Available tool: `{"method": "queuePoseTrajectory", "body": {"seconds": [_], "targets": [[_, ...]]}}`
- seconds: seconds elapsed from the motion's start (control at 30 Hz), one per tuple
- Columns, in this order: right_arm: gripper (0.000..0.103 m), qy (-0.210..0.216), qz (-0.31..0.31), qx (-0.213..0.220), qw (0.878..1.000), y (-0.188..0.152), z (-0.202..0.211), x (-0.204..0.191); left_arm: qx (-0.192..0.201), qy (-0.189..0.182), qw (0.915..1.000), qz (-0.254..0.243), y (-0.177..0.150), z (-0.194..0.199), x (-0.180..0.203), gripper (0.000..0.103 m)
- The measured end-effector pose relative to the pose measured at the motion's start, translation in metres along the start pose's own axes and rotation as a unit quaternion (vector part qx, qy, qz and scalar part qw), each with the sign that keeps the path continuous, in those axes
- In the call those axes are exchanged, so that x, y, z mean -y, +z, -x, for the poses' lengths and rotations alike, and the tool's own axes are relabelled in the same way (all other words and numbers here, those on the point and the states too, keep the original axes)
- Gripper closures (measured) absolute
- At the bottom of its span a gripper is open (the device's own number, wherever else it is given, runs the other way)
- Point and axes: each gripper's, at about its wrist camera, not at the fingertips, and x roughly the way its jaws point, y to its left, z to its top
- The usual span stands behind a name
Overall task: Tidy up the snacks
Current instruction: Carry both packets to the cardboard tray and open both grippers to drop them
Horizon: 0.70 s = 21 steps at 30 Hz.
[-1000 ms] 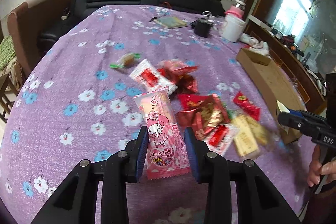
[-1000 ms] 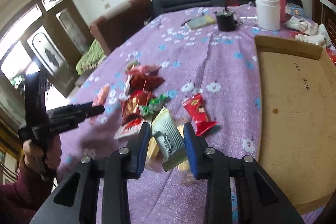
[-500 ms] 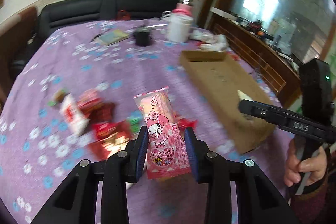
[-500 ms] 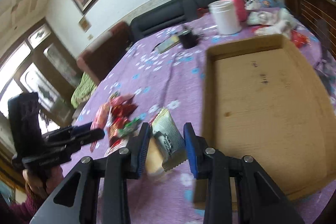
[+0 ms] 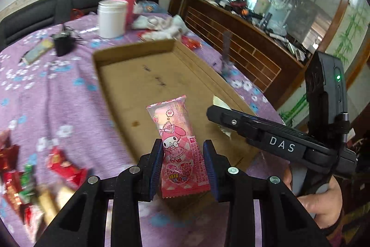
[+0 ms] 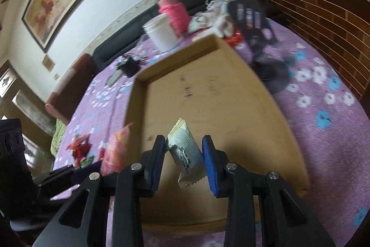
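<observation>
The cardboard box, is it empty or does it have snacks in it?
Empty. The cardboard box shows only its bare brown floor; the pink snack and the white snack are held in the claws.

Pink cartoon-print packet [image 5: 180, 142]; purple flowered cloth [image 5: 57, 89]; seemingly grey-white wrapper [image 6: 186, 152].

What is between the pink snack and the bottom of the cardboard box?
Nothing. The left wrist view shows the pink snack pinched in the left gripper, above the bare floor of the cardboard box.
</observation>
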Motion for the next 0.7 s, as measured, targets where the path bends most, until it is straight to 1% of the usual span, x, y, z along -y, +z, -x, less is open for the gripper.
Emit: {"method": "queuePoseTrajectory", "body": {"seconds": [0.1, 0.3, 0.4, 0.57, 0.63, 0.7], "targets": [[0.071, -0.025, 0.0, -0.001, 1.0, -0.001, -0.003, 0.01, -0.011, 0.003, 0.9999, -0.005, 0.001, -0.021, 0.01, 0.067], [0.071, -0.046, 0.011, -0.007, 0.999, -0.001, -0.014, 0.013, -0.023, 0.023, 0.9994, -0.014, -0.004, -0.045, 0.015, 0.067], [0.069, -0.056, 0.017, -0.008, 0.998, -0.002, -0.017, 0.011, -0.024, 0.028, 0.9992, -0.013, -0.006, -0.05, 0.012, 0.067], [0.068, -0.062, 0.02, -0.009, 0.998, -0.003, -0.018, 0.013, -0.03, 0.029, 0.9991, -0.006, -0.008, -0.054, 0.007, 0.067], [0.064, -0.063, 0.022, -0.009, 0.998, -0.003, -0.017, 0.012, -0.028, 0.03, 0.9991, -0.004, -0.008, -0.054, 0.006, 0.067], [0.063, -0.064, 0.025, -0.007, 0.998, -0.003, -0.016, 0.011, -0.031, 0.029, 0.9991, -0.003, -0.009, -0.054, 0.006, 0.067]]}}
